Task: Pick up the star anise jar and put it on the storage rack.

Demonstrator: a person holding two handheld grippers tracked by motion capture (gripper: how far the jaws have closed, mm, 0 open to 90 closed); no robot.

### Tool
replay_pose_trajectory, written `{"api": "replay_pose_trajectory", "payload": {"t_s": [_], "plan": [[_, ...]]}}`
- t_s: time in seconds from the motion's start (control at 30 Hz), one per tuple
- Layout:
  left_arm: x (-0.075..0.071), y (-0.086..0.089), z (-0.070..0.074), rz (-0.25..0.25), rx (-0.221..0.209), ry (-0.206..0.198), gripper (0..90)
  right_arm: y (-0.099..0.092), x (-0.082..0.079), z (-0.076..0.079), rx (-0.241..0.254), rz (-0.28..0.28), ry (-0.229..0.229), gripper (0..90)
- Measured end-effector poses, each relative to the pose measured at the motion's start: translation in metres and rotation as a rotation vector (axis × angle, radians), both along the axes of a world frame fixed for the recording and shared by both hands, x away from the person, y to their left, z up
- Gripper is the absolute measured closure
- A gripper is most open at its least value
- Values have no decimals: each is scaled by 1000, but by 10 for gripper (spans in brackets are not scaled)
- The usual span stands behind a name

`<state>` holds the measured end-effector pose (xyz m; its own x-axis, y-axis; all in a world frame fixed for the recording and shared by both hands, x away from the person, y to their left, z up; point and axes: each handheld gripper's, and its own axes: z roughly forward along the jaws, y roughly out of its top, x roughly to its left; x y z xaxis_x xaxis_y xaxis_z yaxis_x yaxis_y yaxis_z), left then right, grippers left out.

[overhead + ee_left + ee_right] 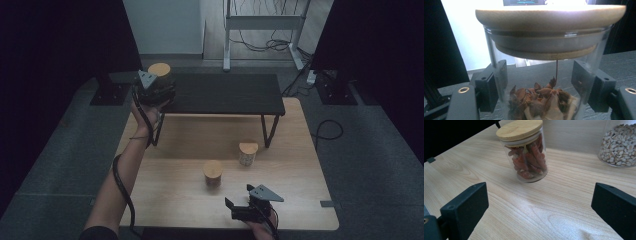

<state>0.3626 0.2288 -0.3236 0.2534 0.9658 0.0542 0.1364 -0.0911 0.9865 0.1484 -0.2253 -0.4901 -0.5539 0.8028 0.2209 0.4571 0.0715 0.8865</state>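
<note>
While the left gripper sits at the left end of the black raised shelf, its jaws are clamped on a glass jar of dried brown spice with a bamboo lid, gripping the glass wall below the lid so the lid stays free. In the left gripper view the pads press both sides of the jar, with the dark shelf top right behind it; cannot tell if the base is resting on the shelf or just above it (looks like a place-on-shelf step, my guess). Right gripper rests low at the near edge of the wooden table, jaws spread wide with nothing between them, probably parked while the left hand works. It faces the jar of red dried chillies, which stands upright on the table, near but apart from the jar of pale beans. Both stand in front of the shelf legs, within easy reach of the right gripper, so the chilli jar seems the likely next pick. Cable trails along the person's left forearm.
</note>
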Motion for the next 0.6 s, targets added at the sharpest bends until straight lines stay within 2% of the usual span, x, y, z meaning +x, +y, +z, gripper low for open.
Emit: {"api": "replay_pose_trajectory", "payload": {"t_s": [0.47,0.53,0.6], "plan": [[1,1,5,-6,15,16,254,2,0,0,2,5,2,7],[1,1,5,-7,23,13,236,1,0,0,3,4,2,7],[3,3,7,-24,23,27,199,2,0,0,2,5,2,7]]}}
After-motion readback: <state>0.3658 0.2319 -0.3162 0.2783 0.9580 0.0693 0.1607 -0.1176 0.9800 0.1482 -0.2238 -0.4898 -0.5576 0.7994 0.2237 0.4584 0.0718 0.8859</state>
